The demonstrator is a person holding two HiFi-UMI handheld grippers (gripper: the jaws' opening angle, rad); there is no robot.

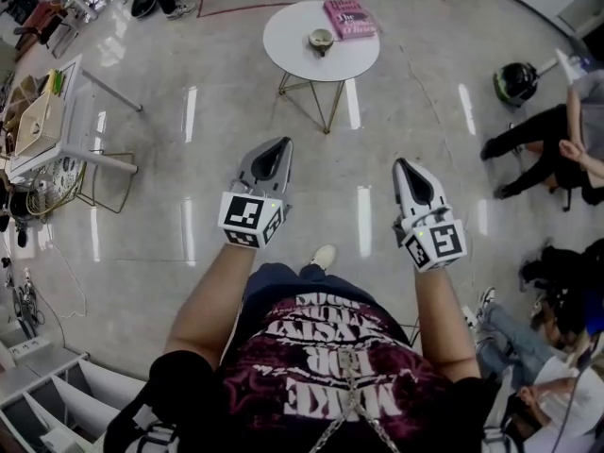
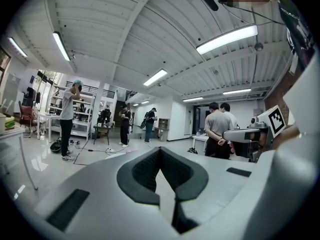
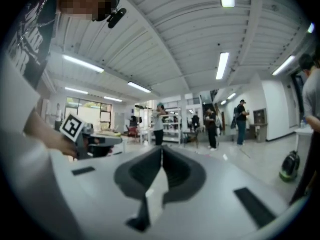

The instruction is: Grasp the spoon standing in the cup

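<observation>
Spoon (image 1: 322,36): stands in the cup (image 1: 321,41), by the task's wording; at this range it shows only as a small pale shape in the cup mouth, and its lean cannot be told.
Cup: on the round white counter (image 1: 293,53), near its middle and slightly toward the near edge.
Book (image 1: 349,17): pink, flat at the counter's far right edge, just beside the cup but apart from it.
Left hand-held gripper (image 1: 282,143): jaws together, nothing between them; points out over bare floor toward the counter.
Right hand-held gripper (image 1: 402,164): jaws together, empty; points much the same way, well apart from the left.
Direction to target: cup lies ahead of both, between their two lines, a little right of the left one's line and well left of the right one's.
Nearer side: the left, judged from the head view, though neither is within reach, with open floor still between tips and the counter's near edge.
Long axis: likely near upright, so a grasp would want jaws level, one to each side of the handle above the cup rim.
Gripper views: neither shows the cup clearly.
Before contact: whichever one is used must part its jaws first.
</observation>
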